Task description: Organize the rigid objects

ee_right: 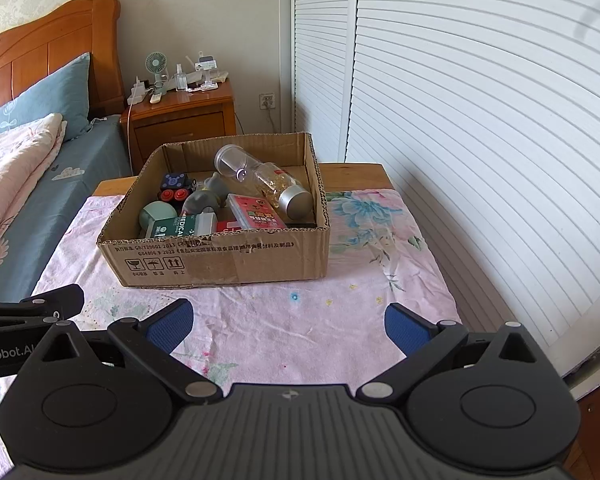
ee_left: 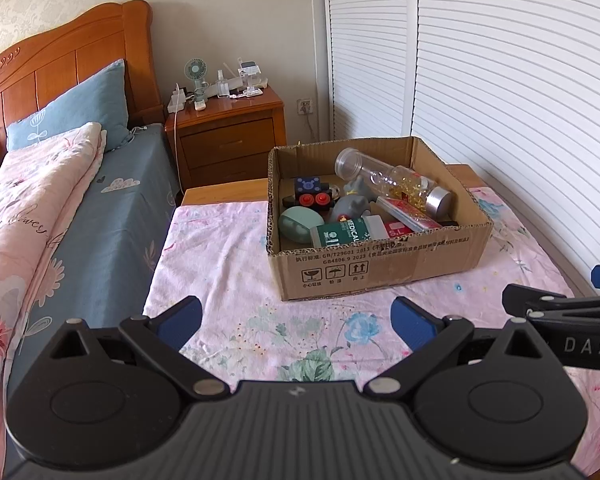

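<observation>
A shallow cardboard box (ee_left: 380,270) (ee_right: 236,258) stands on a table under a pink floral cloth (ee_left: 228,264) (ee_right: 284,320). Inside lie a clear bottle (ee_left: 396,184) (ee_right: 260,178) with a silver cap, a grey toy (ee_left: 350,206) (ee_right: 204,200), a blue toy car (ee_left: 310,192) (ee_right: 176,188), a mint oval case (ee_left: 300,224) (ee_right: 156,214), a green medical box (ee_left: 344,234) (ee_right: 176,226) and a red pack (ee_left: 410,214) (ee_right: 256,210). My left gripper (ee_left: 296,326) and right gripper (ee_right: 288,326) both hang open and empty over the cloth, short of the box.
A bed (ee_left: 80,208) (ee_right: 40,184) with blue sheet and pink quilt lies left of the table. A wooden nightstand (ee_left: 228,128) (ee_right: 180,120) with a small fan stands behind. White louvred doors (ee_left: 500,100) (ee_right: 480,120) close the right side.
</observation>
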Available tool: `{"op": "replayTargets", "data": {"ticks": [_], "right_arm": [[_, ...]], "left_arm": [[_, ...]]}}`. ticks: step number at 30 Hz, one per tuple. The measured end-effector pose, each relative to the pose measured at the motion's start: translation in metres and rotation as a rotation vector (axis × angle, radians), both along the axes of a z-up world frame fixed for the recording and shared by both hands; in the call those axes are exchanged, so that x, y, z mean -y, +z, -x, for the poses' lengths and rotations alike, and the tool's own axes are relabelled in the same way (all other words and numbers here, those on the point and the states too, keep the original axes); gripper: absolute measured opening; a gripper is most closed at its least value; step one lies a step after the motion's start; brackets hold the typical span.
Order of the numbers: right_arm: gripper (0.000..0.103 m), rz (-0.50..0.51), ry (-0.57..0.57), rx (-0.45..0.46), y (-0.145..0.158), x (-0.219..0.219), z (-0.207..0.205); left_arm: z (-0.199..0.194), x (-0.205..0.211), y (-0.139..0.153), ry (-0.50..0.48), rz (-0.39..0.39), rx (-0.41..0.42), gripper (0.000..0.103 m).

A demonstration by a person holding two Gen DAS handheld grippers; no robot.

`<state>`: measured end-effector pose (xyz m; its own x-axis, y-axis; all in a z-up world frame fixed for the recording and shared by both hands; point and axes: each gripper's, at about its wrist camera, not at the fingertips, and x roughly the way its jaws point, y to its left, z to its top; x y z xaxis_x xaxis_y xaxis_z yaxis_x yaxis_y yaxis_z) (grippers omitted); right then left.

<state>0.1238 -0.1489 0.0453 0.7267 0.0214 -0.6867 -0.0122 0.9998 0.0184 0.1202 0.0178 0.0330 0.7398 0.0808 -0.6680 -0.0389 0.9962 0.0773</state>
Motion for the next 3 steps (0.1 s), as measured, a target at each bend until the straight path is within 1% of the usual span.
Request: {"op": "replayTargets", "data": {"ticks": [3], "right_arm": [[0.103,-0.001,-0.001,0.000,0.0000,0.0006,-0.0003]], "left_arm": [[-0.0002,-0.0001,-0.0002,0.000,0.001,-0.001,0.100]]}}
